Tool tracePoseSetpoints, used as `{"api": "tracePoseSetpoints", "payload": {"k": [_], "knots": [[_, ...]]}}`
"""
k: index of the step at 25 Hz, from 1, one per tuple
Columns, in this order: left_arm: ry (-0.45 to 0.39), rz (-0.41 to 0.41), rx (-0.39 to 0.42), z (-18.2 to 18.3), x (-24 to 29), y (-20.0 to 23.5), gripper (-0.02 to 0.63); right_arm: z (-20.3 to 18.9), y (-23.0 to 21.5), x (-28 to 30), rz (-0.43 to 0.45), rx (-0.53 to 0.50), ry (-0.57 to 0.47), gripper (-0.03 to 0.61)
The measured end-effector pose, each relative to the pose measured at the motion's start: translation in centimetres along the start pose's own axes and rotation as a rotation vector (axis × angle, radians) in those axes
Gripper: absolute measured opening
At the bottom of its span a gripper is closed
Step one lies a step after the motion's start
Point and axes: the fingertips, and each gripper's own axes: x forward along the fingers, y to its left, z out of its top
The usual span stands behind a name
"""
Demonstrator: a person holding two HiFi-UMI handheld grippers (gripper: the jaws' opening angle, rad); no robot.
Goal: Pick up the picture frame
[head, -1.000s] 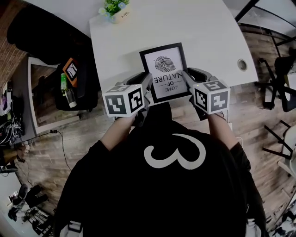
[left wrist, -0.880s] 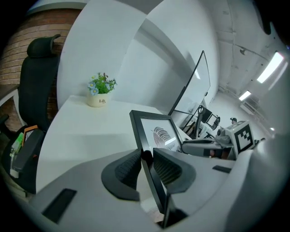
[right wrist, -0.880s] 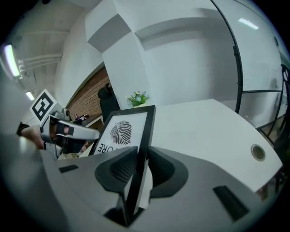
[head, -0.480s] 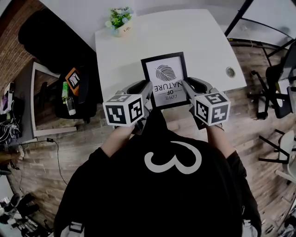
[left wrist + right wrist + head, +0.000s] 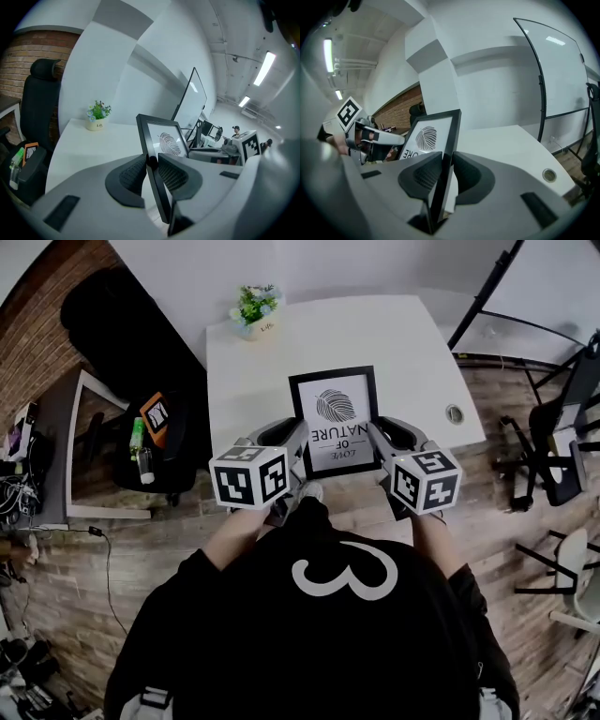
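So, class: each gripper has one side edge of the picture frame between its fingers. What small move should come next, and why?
Probably raise both hands together, evenly, without loosening. The left gripper and right gripper each clamp only a thin side edge of the picture frame, which is low over the white table's front edge; uneven motion could twist it loose.

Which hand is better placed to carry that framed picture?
Neither alone: the left gripper clamps the left edge of the picture frame, the right gripper its right edge; both together suit best.
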Motion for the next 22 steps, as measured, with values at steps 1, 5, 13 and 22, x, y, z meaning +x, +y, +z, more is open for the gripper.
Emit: {"api": "tracePoseSetpoints", "payload": {"k": [1, 5, 13, 22], "knots": [[-0.009, -0.001, 0.003, 0.4, -0.2, -0.1, 0.089, 0.3, 0.1, -0.2, 0.002, -0.001, -0.010, 0.089], [-0.048, -0.006, 0.019, 1.4, -1.4, -1.3, 0.087, 1.4, 0.7, -1.8, 0.022, -0.008, -0.069, 0.091], [-0.107, -0.006, 0.031, 3.6, -3.6, -2.0, 0.087, 4.5, 2.1, -3.1, 0.023, -0.038, -0.136, 0.091], [-0.139, 0.002, 0.058, 4.2, -4.9, -3.0, 0.087, 5.3, 2.7, -4.3, 0.044, -0.052, -0.168, 0.091]]}}
